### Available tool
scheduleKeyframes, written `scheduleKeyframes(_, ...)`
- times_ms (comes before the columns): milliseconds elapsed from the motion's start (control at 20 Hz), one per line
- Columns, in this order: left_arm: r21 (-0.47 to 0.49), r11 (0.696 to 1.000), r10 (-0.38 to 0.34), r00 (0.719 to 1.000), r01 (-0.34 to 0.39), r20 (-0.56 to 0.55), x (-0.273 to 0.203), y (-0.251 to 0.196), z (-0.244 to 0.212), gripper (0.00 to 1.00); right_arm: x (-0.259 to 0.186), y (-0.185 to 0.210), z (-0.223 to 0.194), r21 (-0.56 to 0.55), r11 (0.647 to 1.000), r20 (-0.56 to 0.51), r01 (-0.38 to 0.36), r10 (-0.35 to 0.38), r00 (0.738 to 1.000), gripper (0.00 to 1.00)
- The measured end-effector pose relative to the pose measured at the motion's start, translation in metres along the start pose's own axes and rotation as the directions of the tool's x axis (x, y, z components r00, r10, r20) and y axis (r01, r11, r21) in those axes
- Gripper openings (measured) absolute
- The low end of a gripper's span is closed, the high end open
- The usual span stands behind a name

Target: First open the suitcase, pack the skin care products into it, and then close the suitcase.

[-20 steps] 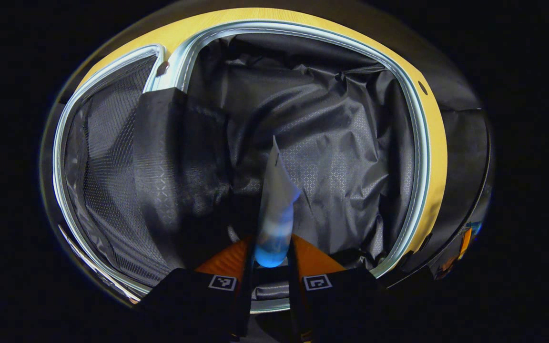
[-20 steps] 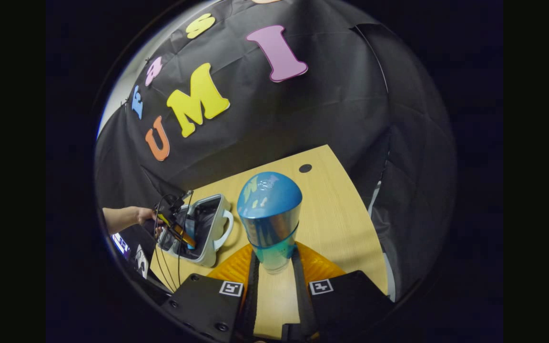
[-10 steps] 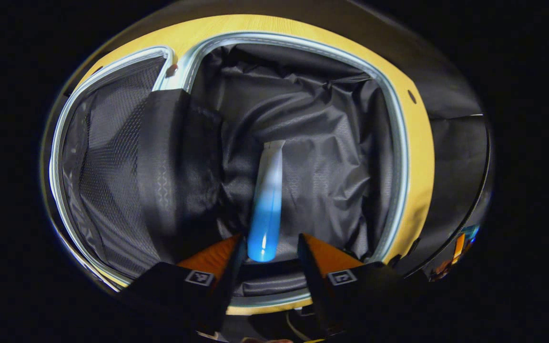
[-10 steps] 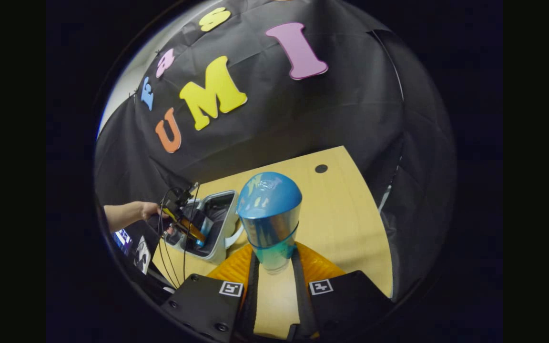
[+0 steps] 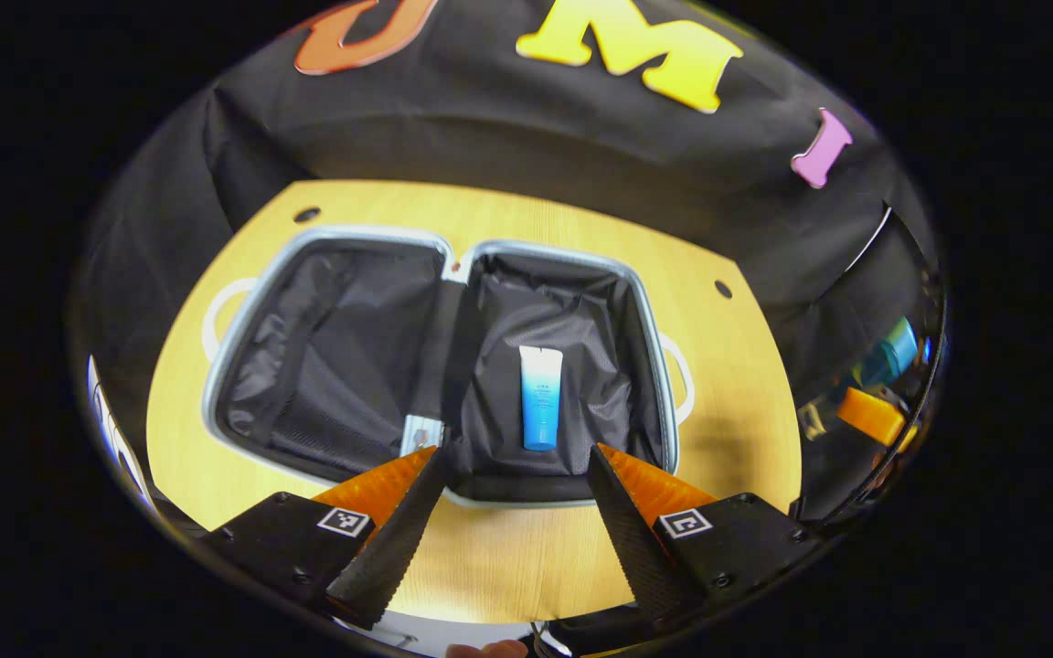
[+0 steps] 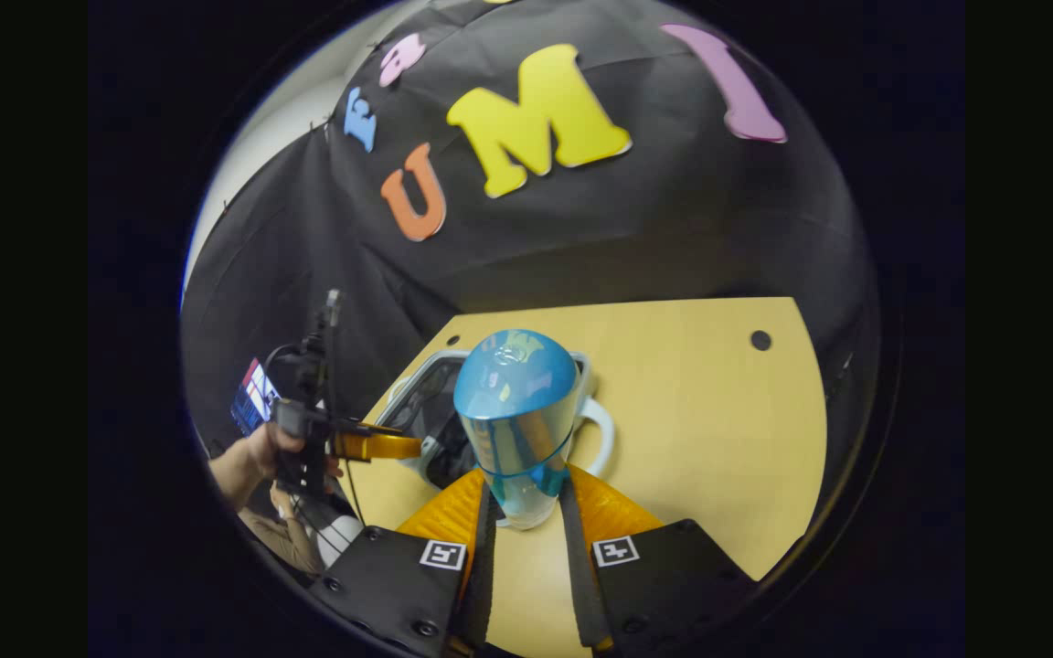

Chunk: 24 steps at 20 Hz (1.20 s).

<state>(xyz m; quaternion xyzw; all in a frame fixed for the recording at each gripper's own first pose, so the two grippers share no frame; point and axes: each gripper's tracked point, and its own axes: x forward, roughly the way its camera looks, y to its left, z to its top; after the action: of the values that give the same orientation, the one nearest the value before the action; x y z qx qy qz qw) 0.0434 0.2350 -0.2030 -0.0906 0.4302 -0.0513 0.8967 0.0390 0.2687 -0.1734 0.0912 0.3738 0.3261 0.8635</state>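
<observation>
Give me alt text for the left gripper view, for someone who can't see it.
An open suitcase lies flat on a wooden table, with a tube lying in its right half. The open left gripper hangs above its near edge.

Left gripper view looks down on the suitcase (image 5: 307, 251) (right gripper view shares it, sidelong).
</observation>
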Motion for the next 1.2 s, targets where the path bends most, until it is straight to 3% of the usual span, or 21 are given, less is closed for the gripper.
scheduleKeyframes(150, 0.017, 1.0, -0.007, 0.994, 0.005, 0.113, -0.031, -0.013, -0.046, 0.99, 0.055, 0.025, -0.007, -0.005, 1.0, -0.15, -0.028, 0.027, 0.988, 0.34)
scheduleKeyframes(300, -0.076, 0.997, 0.011, 0.988, 0.002, 0.157, -0.067, -0.035, -0.093, 0.99, 0.107, 0.028, -0.024, 0.057, 0.998, -0.302, 0.014, 0.003, 0.953, 0.34)
scheduleKeyframes(450, -0.175, 0.985, 0.042, 0.979, -0.006, 0.199, -0.086, -0.043, -0.123, 0.99, 0.145, 0.019, -0.051, 0.143, 0.983, -0.452, 0.112, -0.036, 0.891, 0.34)
scheduleKeyframes(750, -0.211, 0.972, 0.151, 0.963, -0.104, 0.223, -0.125, -0.009, -0.143, 0.99, 0.197, -0.009, -0.09, 0.201, 0.92, -0.601, 0.337, -0.156, 0.784, 0.31)
scheduleKeyframes(1050, -0.318, 0.941, 0.204, 0.942, -0.114, 0.266, -0.149, 0.014, -0.137, 0.99, 0.217, -0.013, -0.095, 0.276, 0.855, -0.605, 0.439, -0.201, 0.771, 0.34)
scheduleKeyframes(1200, -0.323, 0.94, 0.205, 0.939, -0.11, 0.276, -0.153, 0.017, -0.135, 0.99, 0.22, -0.017, -0.101, 0.236, 0.858, -0.609, 0.455, -0.234, 0.758, 0.35)
